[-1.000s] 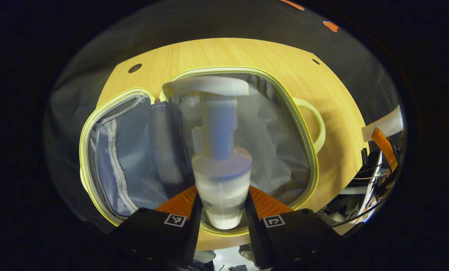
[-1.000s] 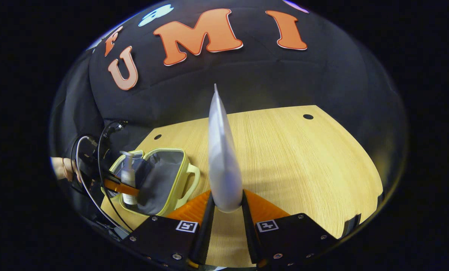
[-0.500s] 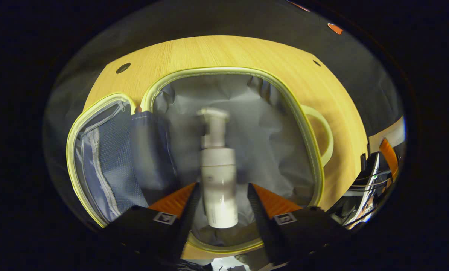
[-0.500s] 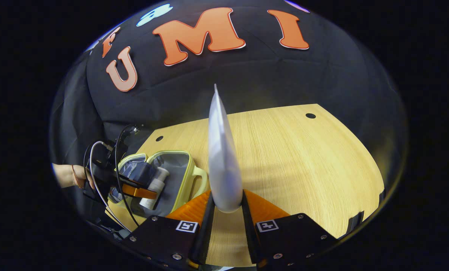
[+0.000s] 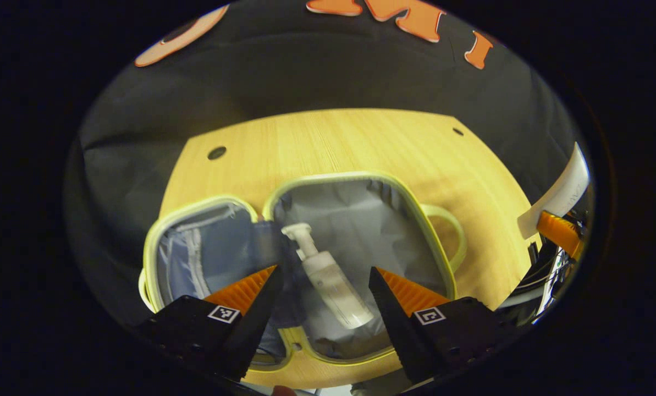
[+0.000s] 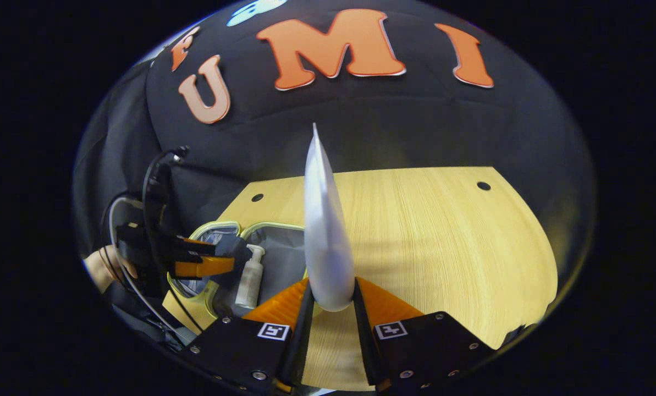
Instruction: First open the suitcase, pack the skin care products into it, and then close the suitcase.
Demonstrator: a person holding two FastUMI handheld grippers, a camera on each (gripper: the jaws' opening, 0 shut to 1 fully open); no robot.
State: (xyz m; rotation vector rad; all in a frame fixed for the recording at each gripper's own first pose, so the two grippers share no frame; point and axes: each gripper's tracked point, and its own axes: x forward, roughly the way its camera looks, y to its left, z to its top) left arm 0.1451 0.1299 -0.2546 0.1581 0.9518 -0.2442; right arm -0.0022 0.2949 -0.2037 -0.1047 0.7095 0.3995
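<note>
White pump bottle [image 5: 328,278] lies in open yellow-trimmed suitcase [image 5: 415,220]; left gripper [image 5: 323,286] jaws released. Right gripper [image 6: 328,300] clenched on flat white tube [image 6: 322,220]: lower it in beside bottle before releasing.

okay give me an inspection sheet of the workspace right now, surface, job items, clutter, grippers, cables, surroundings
Surface: wooden table, with small round holes near its far corners.
Job's things: suitcase lies open on the table; pump bottle lies on the lining of its right half; white tube held upright above the table.
Clutter: nothing seen.
Grippers: left gripper open above the suitcase, fingers clear of the bottle; right gripper shut on the tube's lower end.
Cables: black and white cables loop off the left gripper.
Surroundings: black cloth wall behind the table; a hand holds the left gripper.
</note>
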